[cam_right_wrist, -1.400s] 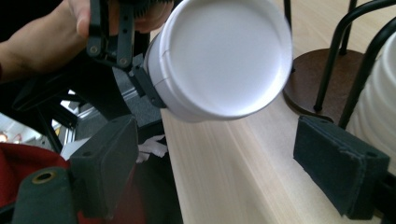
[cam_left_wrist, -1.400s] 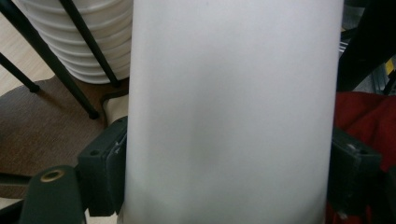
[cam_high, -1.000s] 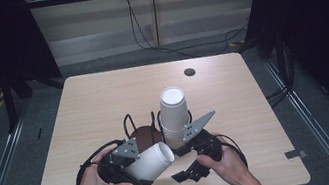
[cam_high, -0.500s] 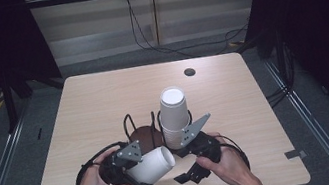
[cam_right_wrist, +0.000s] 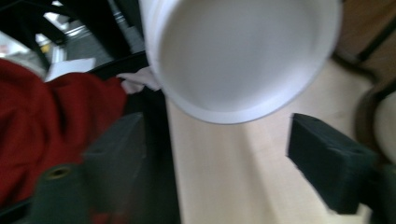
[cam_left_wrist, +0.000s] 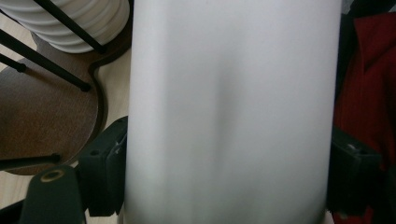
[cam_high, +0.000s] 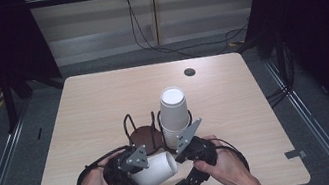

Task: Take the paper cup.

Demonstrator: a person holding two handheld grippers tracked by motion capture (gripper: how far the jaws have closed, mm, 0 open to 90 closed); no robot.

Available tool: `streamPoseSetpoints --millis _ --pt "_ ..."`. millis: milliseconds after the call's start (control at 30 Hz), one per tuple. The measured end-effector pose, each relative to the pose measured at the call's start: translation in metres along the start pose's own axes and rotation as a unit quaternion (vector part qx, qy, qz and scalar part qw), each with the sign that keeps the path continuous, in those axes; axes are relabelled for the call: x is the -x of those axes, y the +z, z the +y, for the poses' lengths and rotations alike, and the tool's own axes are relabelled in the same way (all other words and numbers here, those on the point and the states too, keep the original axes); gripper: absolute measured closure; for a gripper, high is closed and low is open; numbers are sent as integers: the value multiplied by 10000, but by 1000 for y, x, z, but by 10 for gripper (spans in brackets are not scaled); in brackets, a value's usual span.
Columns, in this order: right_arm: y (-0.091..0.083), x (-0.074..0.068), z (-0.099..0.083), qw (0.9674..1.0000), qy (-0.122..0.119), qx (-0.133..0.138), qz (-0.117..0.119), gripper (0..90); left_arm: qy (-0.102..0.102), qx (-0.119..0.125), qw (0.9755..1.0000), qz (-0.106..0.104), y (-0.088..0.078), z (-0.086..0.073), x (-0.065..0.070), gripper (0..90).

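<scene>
A white paper cup [cam_high: 157, 169] lies on its side above the table's near edge, with my left gripper [cam_high: 142, 177] shut across its wall [cam_left_wrist: 224, 116]. The cup's closed base [cam_right_wrist: 238, 51] points at my right gripper [cam_high: 181, 168], which sits just right of it. The right jaws have just been closing. In the right gripper view they stand apart, with the base above and beyond them and bare table between the pads [cam_right_wrist: 322, 158]. A tall stack of white cups [cam_high: 174, 113] stands in a wire holder on a dark wooden base [cam_high: 143, 136].
The holder's black wire loops [cam_left_wrist: 56, 70] and the stack's ribbed rims [cam_left_wrist: 70, 23] are close beside the held cup. A red garment [cam_right_wrist: 46, 126] lies at the person's side. The table [cam_high: 103, 102] has a small dark hole [cam_high: 189, 72] at the far right.
The right gripper's jaws have drawn closer together near the cup's base. The left gripper and its cup have sunk slightly toward the table's near edge.
</scene>
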State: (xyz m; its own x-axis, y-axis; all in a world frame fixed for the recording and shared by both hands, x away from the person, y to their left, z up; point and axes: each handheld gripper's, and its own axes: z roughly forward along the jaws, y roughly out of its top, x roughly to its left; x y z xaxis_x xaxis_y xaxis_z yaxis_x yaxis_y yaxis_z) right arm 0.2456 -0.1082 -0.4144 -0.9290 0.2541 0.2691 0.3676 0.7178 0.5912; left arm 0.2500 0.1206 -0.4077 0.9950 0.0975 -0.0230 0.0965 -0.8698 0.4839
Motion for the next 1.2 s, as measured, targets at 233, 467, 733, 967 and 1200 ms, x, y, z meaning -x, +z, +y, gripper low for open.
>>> streamPoseSetpoints --millis 233,467,733,967,1200 --pt "7 -3 5 9993 197 -290 136 149 152 -202 9996 -146 6 4 7 177" --pt "12 -5 8 9993 140 -266 230 149 283 -346 9989 -144 13 8 11 177" --pt "18 -6 10 9987 163 -302 385 178 329 -363 9984 -282 19 13 18 177" --pt "21 -5 11 9978 166 -269 581 219 375 -373 9982 -295 22 15 21 176" --pt "20 -2 10 9969 221 -390 642 246 320 -332 9983 -364 23 15 21 162"
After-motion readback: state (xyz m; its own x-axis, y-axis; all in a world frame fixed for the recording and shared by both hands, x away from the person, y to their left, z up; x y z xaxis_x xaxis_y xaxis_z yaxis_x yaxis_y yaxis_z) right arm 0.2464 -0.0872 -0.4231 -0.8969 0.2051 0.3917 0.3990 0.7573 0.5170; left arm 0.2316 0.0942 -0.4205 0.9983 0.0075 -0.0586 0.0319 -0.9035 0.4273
